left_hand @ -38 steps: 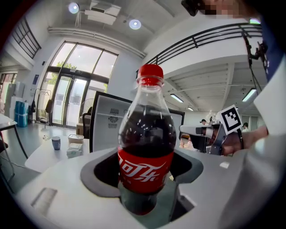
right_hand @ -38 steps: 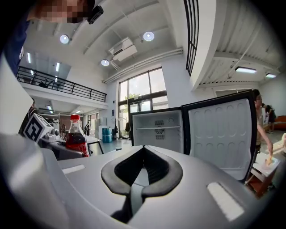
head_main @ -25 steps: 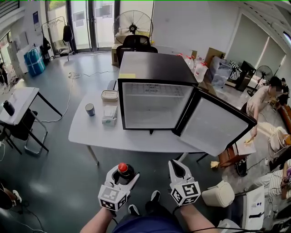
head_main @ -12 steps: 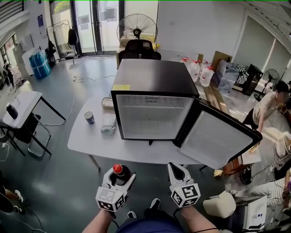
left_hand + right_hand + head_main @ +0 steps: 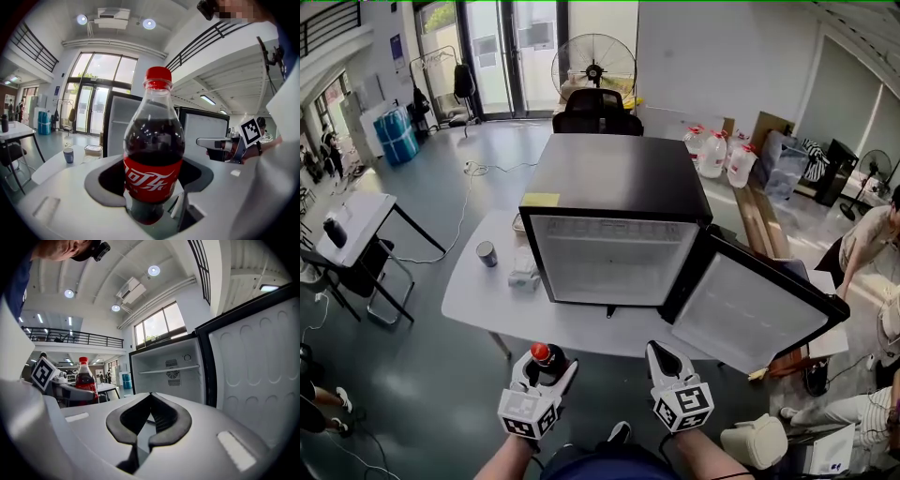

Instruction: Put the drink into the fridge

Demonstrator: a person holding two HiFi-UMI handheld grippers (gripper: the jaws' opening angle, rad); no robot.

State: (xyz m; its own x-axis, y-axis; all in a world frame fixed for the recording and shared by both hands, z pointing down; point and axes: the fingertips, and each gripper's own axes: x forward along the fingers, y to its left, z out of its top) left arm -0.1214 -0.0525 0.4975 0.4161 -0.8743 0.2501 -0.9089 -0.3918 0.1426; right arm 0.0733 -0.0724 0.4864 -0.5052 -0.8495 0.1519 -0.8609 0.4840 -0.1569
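Observation:
A dark cola bottle (image 5: 153,154) with a red cap and red label stands upright between the jaws of my left gripper (image 5: 546,367), which is shut on it; the bottle (image 5: 542,356) shows in the head view just short of the table's near edge. The same bottle (image 5: 85,380) appears at the left of the right gripper view. My right gripper (image 5: 664,357) is beside it, shut, with nothing between its jaws. The black mini fridge (image 5: 614,178) sits on the white table (image 5: 483,302), its door (image 5: 750,305) swung open to the right. Its white inside (image 5: 171,373) has one shelf.
On the table left of the fridge are a small blue cup (image 5: 487,253), a white packet (image 5: 523,273) and a flat lidded box (image 5: 518,223). An office chair (image 5: 598,112) and a fan (image 5: 593,66) stand behind the fridge. Another desk (image 5: 352,211) is at left; people are at right.
Both grippers and the head view have come closer to the table and fridge; the bottle stays held in the left gripper. The fridge door stays open.

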